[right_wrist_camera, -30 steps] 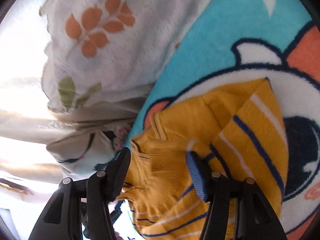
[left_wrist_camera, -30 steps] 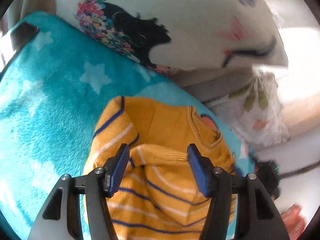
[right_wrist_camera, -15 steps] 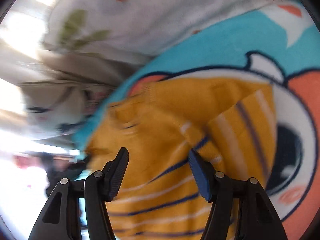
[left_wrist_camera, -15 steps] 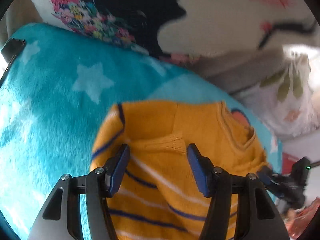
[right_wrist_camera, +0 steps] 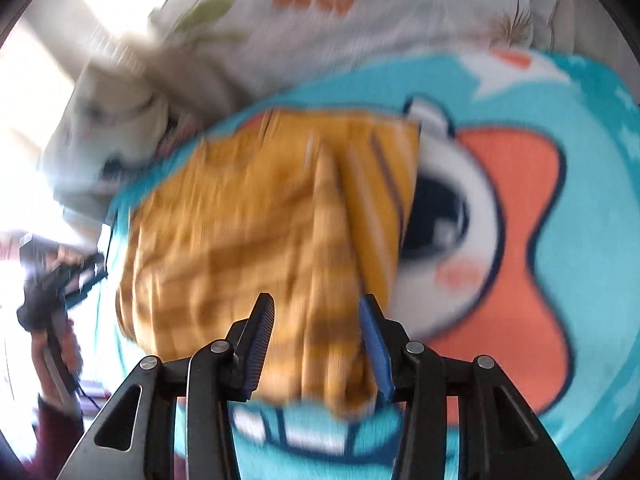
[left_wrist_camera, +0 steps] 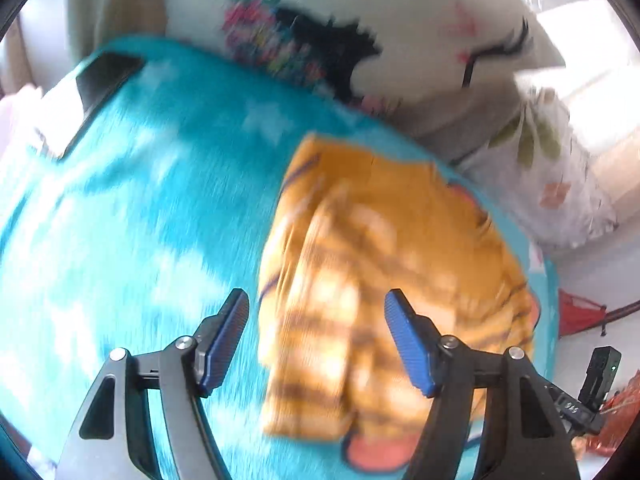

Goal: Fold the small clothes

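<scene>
Mustard-yellow knitted sweater with navy and white stripes (left_wrist_camera: 384, 264) lying part-folded on the turquoise fleece cartoon blanket (left_wrist_camera: 152, 208). Left gripper (left_wrist_camera: 316, 338) just widened, gripping nothing. Right gripper (right_wrist_camera: 318, 346) just narrowed over the hem, seemingly ready to pinch — contact unclear through blur.

My right gripper (right_wrist_camera: 316, 340) hangs over the folded yellow striped sweater (right_wrist_camera: 256, 240) — jaws just narrowing, apart, cloth seen between them. The sweater lies on the turquoise cartoon blanket (right_wrist_camera: 580, 208); my left gripper (right_wrist_camera: 60, 276) shows blurred at the frame's left edge.
</scene>
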`<control>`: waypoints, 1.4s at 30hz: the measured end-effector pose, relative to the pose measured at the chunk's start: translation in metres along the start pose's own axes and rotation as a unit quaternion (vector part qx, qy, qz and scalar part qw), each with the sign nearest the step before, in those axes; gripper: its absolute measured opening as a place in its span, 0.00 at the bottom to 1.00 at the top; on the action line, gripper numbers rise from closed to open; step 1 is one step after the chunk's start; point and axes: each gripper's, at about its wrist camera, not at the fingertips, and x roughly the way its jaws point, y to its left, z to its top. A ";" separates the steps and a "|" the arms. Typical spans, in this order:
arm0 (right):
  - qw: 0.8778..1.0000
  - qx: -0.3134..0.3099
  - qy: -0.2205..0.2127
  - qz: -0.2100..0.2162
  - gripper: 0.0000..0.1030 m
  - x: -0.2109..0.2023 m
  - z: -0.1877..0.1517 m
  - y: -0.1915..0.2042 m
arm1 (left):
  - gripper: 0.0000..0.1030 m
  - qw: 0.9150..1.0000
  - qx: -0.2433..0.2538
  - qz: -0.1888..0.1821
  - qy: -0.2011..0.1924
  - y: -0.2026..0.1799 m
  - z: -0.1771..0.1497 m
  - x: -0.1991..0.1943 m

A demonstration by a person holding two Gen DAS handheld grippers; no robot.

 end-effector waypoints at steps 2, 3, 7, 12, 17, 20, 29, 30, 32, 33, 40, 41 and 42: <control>1.000 -0.020 0.012 -0.006 0.28 0.011 -0.015 0.002 | 0.67 1.000 -0.016 -0.001 0.008 0.007 -0.019 0.002; 0.999 -0.027 0.019 0.001 0.09 0.016 -0.017 0.000 | 0.67 1.000 -0.027 -0.001 0.010 0.011 -0.026 0.000; 1.000 -0.020 -0.003 -0.006 0.09 -0.002 -0.010 -0.028 | 0.67 0.999 -0.048 0.003 -0.017 0.016 -0.049 -0.020; 0.990 0.014 -0.024 -0.136 0.09 -0.022 -0.007 -0.086 | 0.67 0.996 -0.042 0.053 -0.050 0.016 -0.078 -0.055; 0.988 0.029 -0.060 -0.136 0.10 -0.057 -0.004 -0.098 | 0.67 0.992 -0.055 0.091 -0.062 0.025 -0.099 -0.076; 0.995 0.003 -0.074 -0.069 0.10 -0.070 -0.002 -0.062 | 0.67 0.991 -0.071 0.092 -0.071 0.035 -0.103 -0.084; 0.985 -0.152 0.004 0.083 0.11 -0.005 -0.002 0.139 | 0.67 0.991 -0.036 0.096 -0.081 0.064 -0.087 -0.094; 0.982 -0.167 0.015 0.091 0.15 0.006 -0.005 0.162 | 0.67 0.991 -0.034 0.095 -0.083 0.071 -0.085 -0.097; 0.973 -0.199 0.041 0.106 0.32 0.035 -0.015 0.209 | 0.67 0.992 -0.038 0.091 -0.082 0.089 -0.080 -0.102; 0.971 -0.212 0.049 0.104 0.40 0.046 -0.020 0.225 | 0.67 0.992 -0.042 0.089 -0.081 0.097 -0.078 -0.103; 0.933 -0.352 0.033 -0.064 0.33 0.126 -0.059 0.307 | 0.67 0.993 -0.059 0.075 -0.064 0.151 -0.065 -0.103; 0.929 -0.357 0.049 -0.080 0.09 0.135 -0.061 0.311 | 0.67 0.994 -0.062 0.072 -0.061 0.157 -0.063 -0.101; 0.933 -0.348 0.050 -0.080 0.09 0.134 -0.057 0.312 | 0.67 0.994 -0.065 0.069 -0.059 0.163 -0.061 -0.101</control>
